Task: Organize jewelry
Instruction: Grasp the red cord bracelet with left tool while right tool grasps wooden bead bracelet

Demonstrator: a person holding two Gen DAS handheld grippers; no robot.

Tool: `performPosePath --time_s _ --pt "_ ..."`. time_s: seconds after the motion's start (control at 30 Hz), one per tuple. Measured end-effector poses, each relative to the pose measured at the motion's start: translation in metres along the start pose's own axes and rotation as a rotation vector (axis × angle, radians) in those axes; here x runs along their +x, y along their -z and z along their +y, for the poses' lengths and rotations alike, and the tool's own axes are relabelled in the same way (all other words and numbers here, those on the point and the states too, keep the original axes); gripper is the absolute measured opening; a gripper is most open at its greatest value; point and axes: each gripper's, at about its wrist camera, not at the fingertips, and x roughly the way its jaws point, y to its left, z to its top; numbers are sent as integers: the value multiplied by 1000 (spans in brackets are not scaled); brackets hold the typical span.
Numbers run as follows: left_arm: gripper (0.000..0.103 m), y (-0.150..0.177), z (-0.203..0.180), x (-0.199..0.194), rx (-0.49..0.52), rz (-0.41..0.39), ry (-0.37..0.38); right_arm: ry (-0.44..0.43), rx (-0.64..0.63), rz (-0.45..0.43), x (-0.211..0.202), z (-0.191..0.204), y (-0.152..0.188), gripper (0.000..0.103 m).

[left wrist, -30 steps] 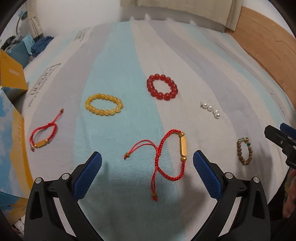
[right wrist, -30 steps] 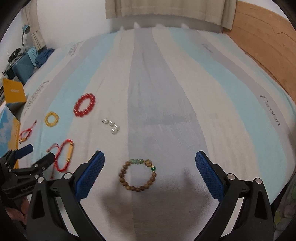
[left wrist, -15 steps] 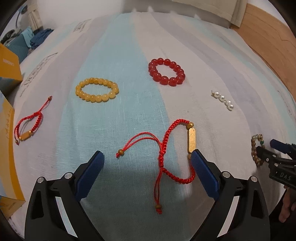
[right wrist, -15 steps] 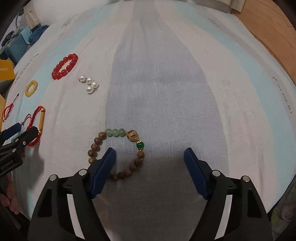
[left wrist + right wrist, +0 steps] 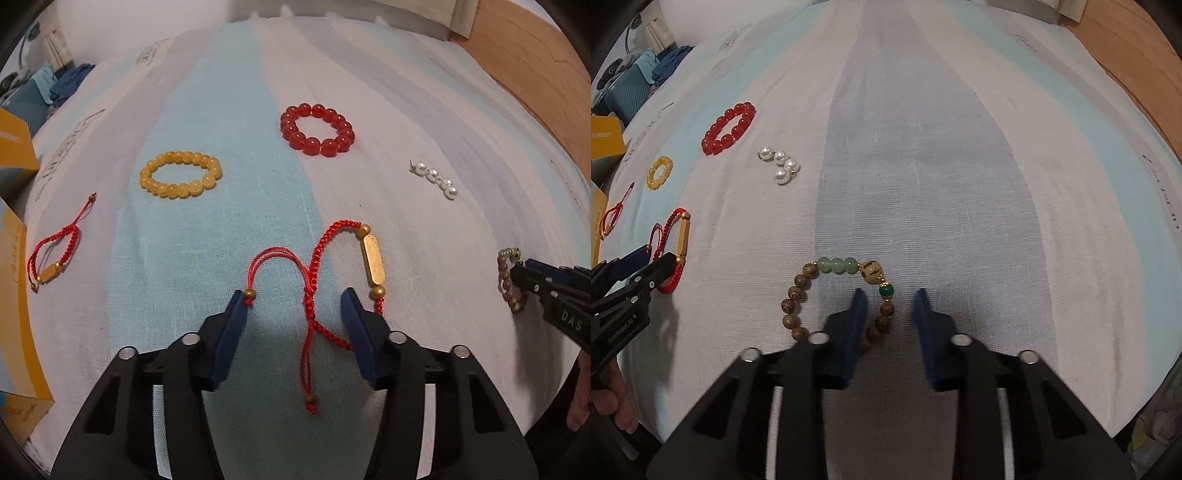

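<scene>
A red cord bracelet with a gold bar (image 5: 373,258) lies on the striped bed cover. My left gripper (image 5: 293,295) is open, low over the cover, with the cord's knot between its fingers. My right gripper (image 5: 890,295) is open but narrow, its fingers astride the right side of a wooden bead bracelet (image 5: 798,291) with green beads. The left gripper also shows in the right wrist view (image 5: 652,267), and the right gripper in the left wrist view (image 5: 524,275).
On the cover lie a red bead bracelet (image 5: 317,129), a yellow bead bracelet (image 5: 181,180), pearl earrings (image 5: 436,179) and a small red cord bracelet (image 5: 55,247). Orange boxes (image 5: 14,295) stand at the left edge. A wooden floor (image 5: 535,66) lies to the right.
Both grippers have come down and forward onto their bracelets. Both have narrowed their jaws, the right more than the left.
</scene>
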Motion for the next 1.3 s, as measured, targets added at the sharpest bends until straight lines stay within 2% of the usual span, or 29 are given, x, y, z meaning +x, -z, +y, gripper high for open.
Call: performPosePath --time_s 0.07,0.1,0.23,0.27,0.33,0.5,0.93,1.3 --pt "40 0 0 0 6 3 2 6 3 3 0 0 -1 11" --pt "38 0 0 -1 8 5 5 8 4 3 0 0 -1 10" --pt "11 1 2 -3 7 14 40 -5 24 -4 -2 -3 -3 9" --pt "8 1 3 -4 3 15 45 -10 30 -9 -3 -4 -4 8" --pt "6 0 7 -7 -10 14 59 -45 42 -33 -9 -4 -6 8" --pt "6 0 8 -12 -19 13 70 -69 50 -92 -25 1 -10 8" --pt "6 -7 13 -44 -40 -35 75 -78 79 -194 -60 -4 -14 7" --pt "6 -15 30 -87 -56 -92 53 -92 46 -278 -96 20 -31 7"
